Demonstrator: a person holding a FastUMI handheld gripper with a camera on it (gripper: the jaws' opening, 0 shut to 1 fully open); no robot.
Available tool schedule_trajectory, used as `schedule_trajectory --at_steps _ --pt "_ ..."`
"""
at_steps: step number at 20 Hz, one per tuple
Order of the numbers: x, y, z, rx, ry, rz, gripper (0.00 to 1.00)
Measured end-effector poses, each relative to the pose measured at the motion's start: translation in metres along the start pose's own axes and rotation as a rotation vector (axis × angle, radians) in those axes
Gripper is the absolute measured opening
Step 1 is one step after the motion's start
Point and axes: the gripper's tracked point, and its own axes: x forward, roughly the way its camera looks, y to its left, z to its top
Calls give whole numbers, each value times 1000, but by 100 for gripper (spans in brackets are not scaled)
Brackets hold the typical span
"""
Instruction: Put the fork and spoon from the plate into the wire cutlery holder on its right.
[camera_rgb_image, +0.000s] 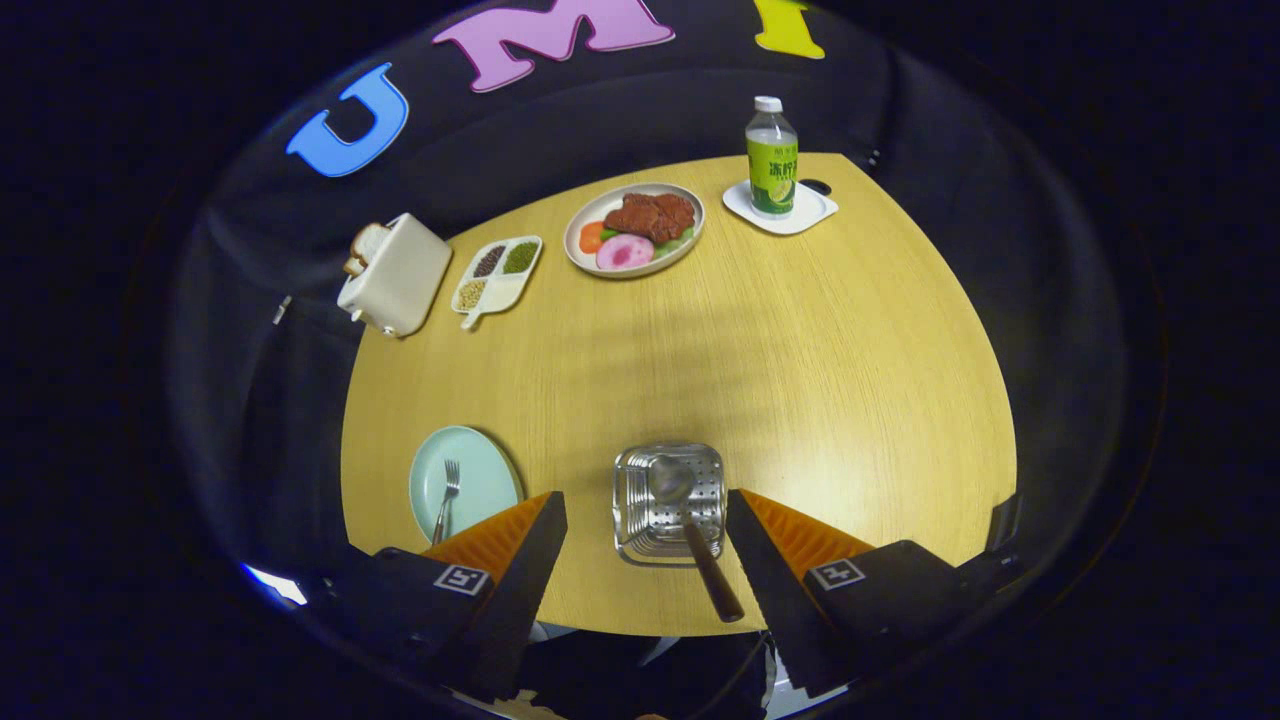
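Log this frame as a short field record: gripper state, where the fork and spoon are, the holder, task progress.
gripper: gripper open, fingers apart either side of the holder, holding nothing
spoon: dark-handled metal spoon in the holder, bowl up, handle leaning out over its near rim
fork: metal fork lying on the pale green round plate
holder: square wire cutlery holder on the wooden table, right of the plate
progress: spoon placed, fork not yet

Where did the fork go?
The fork lies on the plate, left of the holder and beside the open tool.
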Motion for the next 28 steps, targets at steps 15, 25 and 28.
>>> schedule_trajectory --at_steps 15,25,28 --pt "-34 146 6 -183 -287 134 99" --pt "36 217 -64 -286 -130 164 99" --pt "64 226 -91 -291 -49 153 99"
